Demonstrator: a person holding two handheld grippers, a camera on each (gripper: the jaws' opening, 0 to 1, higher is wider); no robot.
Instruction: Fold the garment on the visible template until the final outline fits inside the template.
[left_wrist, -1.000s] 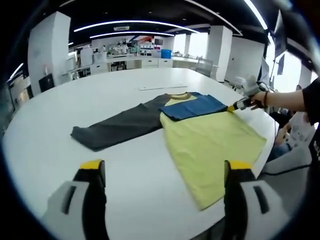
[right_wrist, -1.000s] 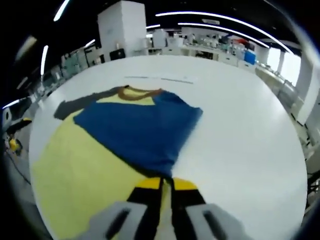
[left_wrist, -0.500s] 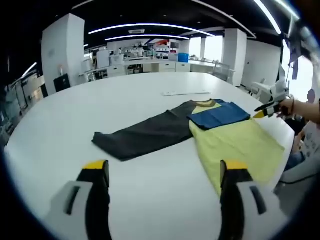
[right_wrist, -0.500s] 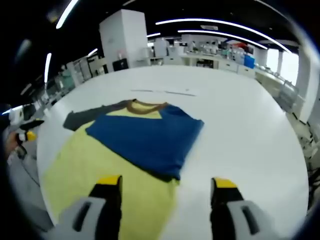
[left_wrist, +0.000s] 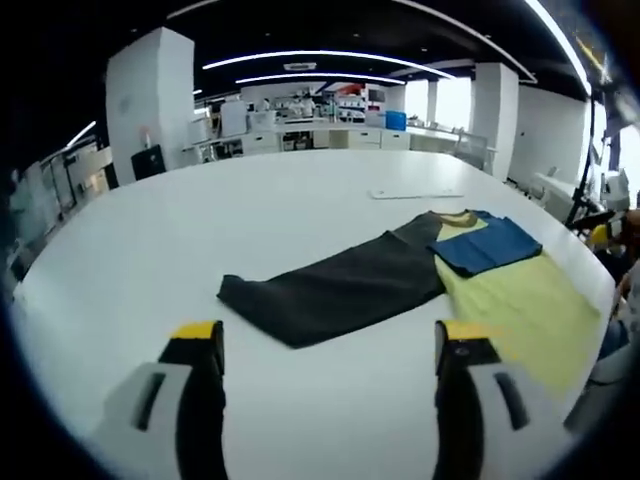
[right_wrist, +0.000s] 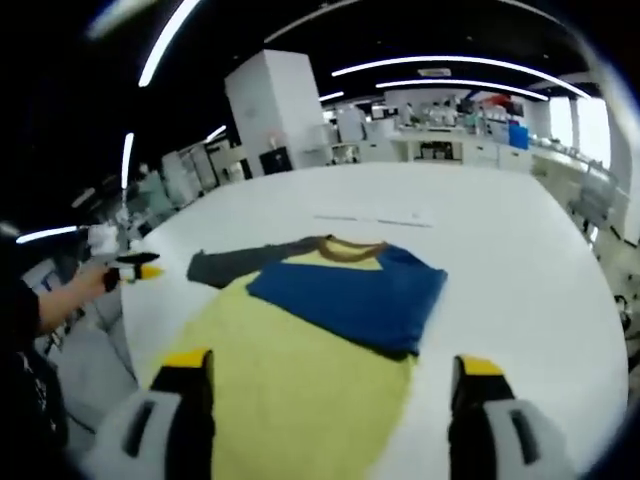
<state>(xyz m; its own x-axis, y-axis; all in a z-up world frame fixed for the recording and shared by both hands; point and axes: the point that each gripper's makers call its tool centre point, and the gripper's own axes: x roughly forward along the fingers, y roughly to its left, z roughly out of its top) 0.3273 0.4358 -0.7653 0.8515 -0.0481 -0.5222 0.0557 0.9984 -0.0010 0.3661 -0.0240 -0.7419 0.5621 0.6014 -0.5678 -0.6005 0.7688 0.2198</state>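
A long-sleeved shirt lies flat on the white table (left_wrist: 300, 200). Its body is yellow (left_wrist: 525, 300) (right_wrist: 300, 370) with a brown collar (right_wrist: 350, 248). The blue sleeve (left_wrist: 490, 243) (right_wrist: 350, 290) is folded across the chest. The dark grey sleeve (left_wrist: 340, 290) (right_wrist: 235, 265) stretches straight out. My left gripper (left_wrist: 325, 345) is open, short of the dark sleeve's end, holding nothing. From the other side it shows small (right_wrist: 148, 270) in a hand. My right gripper (right_wrist: 332, 370) is open above the yellow hem, empty, and also appears at the table's edge (left_wrist: 600, 234).
A thin pale strip (left_wrist: 415, 193) (right_wrist: 370, 218) lies on the table beyond the collar. The round table's edge runs close by the shirt's hem side. A person's arm (right_wrist: 50, 300) reaches in from the left. Office desks and pillars stand far behind.
My right gripper, shut on the blue sleeve's edge a second ago, has opened and drawn back over the hem. My left gripper has shifted toward the dark sleeve's side.
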